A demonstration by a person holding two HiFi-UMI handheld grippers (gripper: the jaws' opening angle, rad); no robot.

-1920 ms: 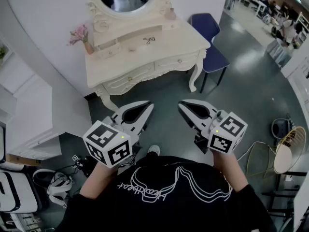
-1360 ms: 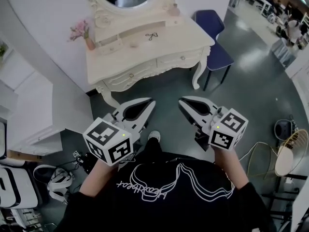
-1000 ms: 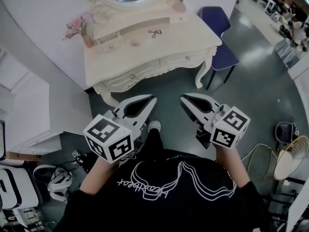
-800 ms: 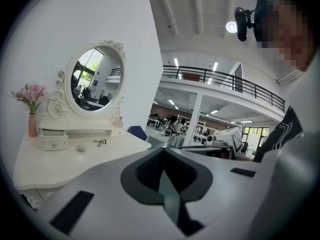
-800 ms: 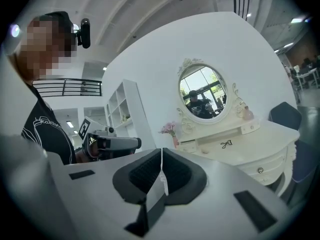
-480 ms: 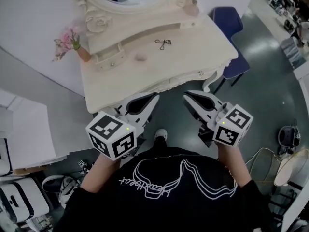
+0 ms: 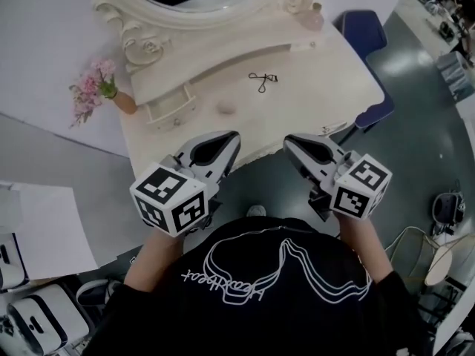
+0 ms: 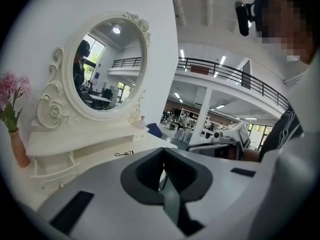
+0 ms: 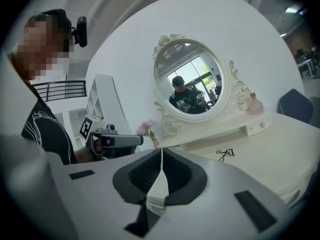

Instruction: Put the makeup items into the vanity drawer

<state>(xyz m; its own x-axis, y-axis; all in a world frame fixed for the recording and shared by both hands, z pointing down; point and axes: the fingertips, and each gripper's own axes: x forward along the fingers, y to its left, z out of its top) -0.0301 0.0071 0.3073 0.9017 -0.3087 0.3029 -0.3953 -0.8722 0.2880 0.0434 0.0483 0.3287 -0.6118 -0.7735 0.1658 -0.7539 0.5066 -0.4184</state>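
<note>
A cream vanity (image 7: 312, 87) with an oval mirror stands ahead of me. On its top lie a black eyelash curler (image 7: 263, 81) (image 8: 124, 154) (image 9: 226, 154) and a small pinkish round item (image 7: 226, 109). A pink perfume bottle (image 7: 315, 15) (image 9: 255, 104) stands by the mirror's right side. A small drawer (image 7: 169, 110) sits under the shelf, and a knob (image 7: 326, 130) shows on the front edge. My left gripper (image 7: 233, 136) (image 8: 163, 156) and right gripper (image 7: 290, 142) (image 9: 161, 151) hover side by side at the vanity's front edge. Both are shut and hold nothing.
A vase of pink flowers (image 7: 100, 87) (image 8: 19, 146) stands at the vanity's left end. A blue chair (image 7: 367, 32) is at its right. White furniture (image 7: 44, 232) lies to my left on the grey floor.
The vanity has come much closer and now fills the upper head view. Both grippers stay shut, side by side, and now reach its front edge.
</note>
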